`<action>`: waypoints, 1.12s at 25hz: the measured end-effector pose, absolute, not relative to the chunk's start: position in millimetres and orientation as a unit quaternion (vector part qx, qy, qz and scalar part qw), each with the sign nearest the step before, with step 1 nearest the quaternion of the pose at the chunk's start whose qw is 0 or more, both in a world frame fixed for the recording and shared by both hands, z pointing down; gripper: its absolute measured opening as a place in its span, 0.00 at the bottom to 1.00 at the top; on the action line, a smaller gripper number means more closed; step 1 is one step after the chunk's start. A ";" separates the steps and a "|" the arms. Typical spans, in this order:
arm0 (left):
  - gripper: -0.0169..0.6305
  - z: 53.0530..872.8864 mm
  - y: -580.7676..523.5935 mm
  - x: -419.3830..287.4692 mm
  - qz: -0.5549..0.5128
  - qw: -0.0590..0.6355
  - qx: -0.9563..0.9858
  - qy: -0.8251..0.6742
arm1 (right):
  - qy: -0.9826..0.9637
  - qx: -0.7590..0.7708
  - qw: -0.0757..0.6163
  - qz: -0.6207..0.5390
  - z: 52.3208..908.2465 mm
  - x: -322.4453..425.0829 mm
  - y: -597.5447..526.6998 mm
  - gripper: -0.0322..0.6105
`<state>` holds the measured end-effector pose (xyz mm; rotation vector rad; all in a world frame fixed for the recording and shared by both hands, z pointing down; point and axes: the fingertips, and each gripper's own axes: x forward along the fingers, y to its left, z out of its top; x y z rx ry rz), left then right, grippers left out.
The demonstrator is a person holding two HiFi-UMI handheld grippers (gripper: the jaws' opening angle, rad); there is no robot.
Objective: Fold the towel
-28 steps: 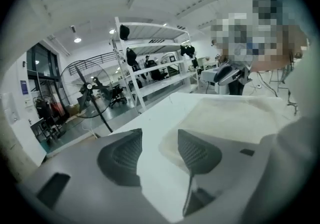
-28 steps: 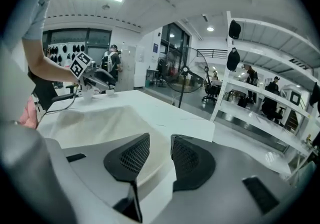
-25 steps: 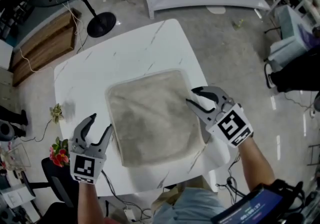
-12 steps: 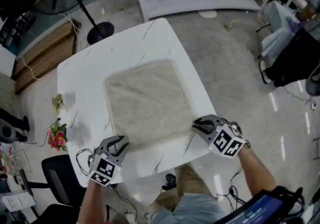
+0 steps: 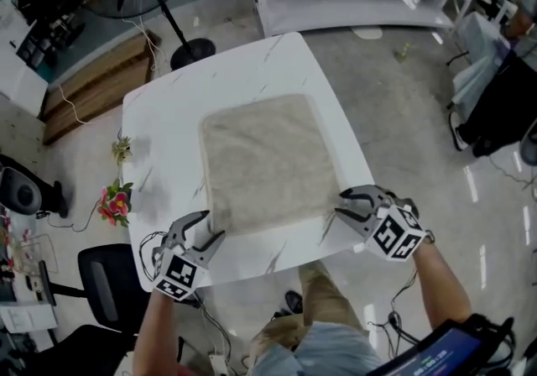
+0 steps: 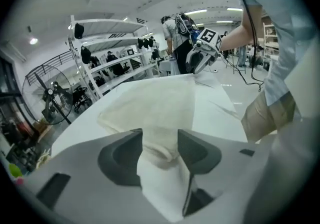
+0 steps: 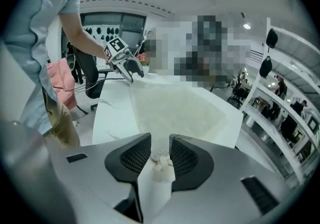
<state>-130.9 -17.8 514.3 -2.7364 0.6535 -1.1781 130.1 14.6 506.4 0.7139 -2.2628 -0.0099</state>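
Both jaws just opened further, part-open, nothing pinched: left gripper [image 5: 210, 226] and right gripper [image 5: 339, 203] straddle near corners of towel [image 5: 267, 160], flat on surface [image 5: 159, 131]. Risk: shallow bite, corner slips, skewed fold.

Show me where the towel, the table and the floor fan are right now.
towel [image 5: 267, 166], head view, middle of the flat cloth.
table [image 5: 168, 135], head view, bare white top left of the towel.
floor fan [image 5: 193, 54], head view, its round black base.
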 end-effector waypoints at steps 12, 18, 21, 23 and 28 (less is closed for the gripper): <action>0.37 539.7 -5.8 -142.6 -0.449 0.184 -0.859 0.161 | -0.894 0.223 0.377 -0.095 497.3 119.5 26.4 0.32; 0.28 541.6 -5.8 -137.0 -0.480 0.209 -0.844 0.114 | -0.891 0.186 0.400 -0.103 505.2 115.3 30.9 0.35; 0.18 542.5 -1.3 -137.5 -0.499 0.242 -0.828 0.088 | -0.886 0.169 0.417 -0.114 507.8 114.5 32.8 0.36; 0.15 541.8 -0.1 -143.2 -0.509 0.255 -0.818 0.086 | -0.879 0.160 0.430 -0.130 509.6 113.7 32.7 0.37; 0.12 541.2 0.8 -144.7 -0.498 0.260 -0.820 0.110 | -0.860 0.155 0.456 -0.171 509.3 123.1 37.5 0.37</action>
